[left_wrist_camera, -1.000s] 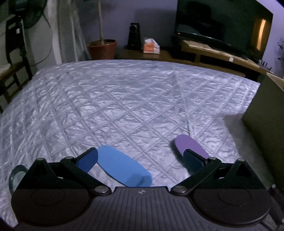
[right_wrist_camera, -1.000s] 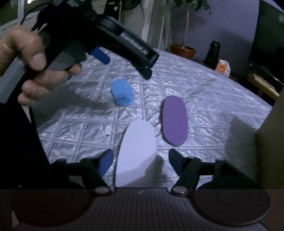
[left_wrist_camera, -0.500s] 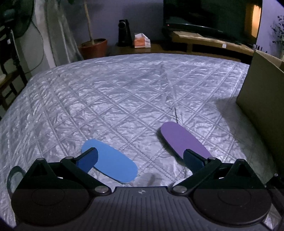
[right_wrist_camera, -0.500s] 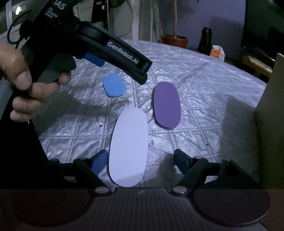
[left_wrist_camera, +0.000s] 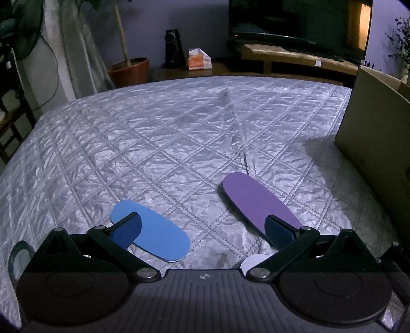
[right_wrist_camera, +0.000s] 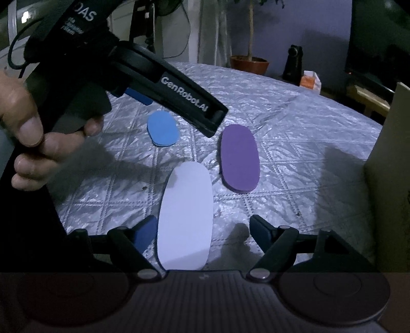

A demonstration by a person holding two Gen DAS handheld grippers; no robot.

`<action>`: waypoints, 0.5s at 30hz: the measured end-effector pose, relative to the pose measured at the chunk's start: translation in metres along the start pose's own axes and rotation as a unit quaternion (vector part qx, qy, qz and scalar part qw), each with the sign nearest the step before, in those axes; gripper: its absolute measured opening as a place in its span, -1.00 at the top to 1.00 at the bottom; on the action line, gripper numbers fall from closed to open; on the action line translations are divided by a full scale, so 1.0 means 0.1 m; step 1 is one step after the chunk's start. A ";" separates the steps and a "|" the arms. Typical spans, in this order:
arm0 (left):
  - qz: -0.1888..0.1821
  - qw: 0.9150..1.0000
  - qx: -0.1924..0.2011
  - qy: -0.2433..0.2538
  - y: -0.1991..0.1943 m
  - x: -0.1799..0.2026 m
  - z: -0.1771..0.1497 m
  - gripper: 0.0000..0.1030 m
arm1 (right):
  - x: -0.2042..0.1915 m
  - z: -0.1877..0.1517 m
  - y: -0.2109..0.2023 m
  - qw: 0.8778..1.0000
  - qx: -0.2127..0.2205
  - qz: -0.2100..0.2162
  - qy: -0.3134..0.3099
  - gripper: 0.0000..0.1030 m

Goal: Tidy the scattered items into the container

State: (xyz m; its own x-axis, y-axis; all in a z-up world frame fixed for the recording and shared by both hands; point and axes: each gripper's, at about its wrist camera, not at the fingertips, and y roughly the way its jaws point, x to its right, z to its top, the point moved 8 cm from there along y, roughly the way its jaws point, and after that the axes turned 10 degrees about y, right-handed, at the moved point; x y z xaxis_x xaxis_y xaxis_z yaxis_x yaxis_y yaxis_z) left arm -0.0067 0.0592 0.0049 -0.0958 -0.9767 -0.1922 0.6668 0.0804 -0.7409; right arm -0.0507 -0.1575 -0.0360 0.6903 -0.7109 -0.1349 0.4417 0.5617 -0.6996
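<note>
Three flat foam ovals lie on the quilted silver bedcover (left_wrist_camera: 159, 143): a blue oval (left_wrist_camera: 153, 237), a purple oval (left_wrist_camera: 256, 202) and a white oval (right_wrist_camera: 185, 215). My left gripper (left_wrist_camera: 202, 230) hovers open over the cover, its left finger above the blue oval and its right finger above the purple one's near end. My right gripper (right_wrist_camera: 202, 229) is open; the white oval lies flat between its fingers, close to the left finger and clear of the right. The cardboard box (left_wrist_camera: 379, 143) stands at the right.
A hand (right_wrist_camera: 28, 133) holds the left gripper's handle at the upper left of the right wrist view. Beyond the bed stand a potted plant (left_wrist_camera: 129, 69), a speaker (left_wrist_camera: 174, 48), a tissue box (left_wrist_camera: 200, 59) and a TV (left_wrist_camera: 294, 20).
The left gripper drew back, so both ovals sit farther ahead and the box shows more. The right jaws widened; the white oval, tilted before, now lies flat.
</note>
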 end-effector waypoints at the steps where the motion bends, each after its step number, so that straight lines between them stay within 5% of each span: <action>1: 0.001 1.000 0.000 0.000 0.00 0.00 0.00 -0.99 | 0.01 0.00 0.00 1.000 0.000 0.000 0.001 -0.49; 15: 0.001 1.000 0.000 0.001 -0.01 0.01 -0.01 -0.99 | -0.01 -0.03 0.04 1.000 -0.007 -0.014 -0.005 -0.58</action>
State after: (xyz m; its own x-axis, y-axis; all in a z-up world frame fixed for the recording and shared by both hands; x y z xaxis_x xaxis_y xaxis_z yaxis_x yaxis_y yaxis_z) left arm -0.0078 0.0579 0.0048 -0.0949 -0.9761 -0.1953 0.6665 0.0834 -0.7408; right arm -0.0510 -0.1562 -0.0407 0.6841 -0.7213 -0.1082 0.4526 0.5361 -0.7126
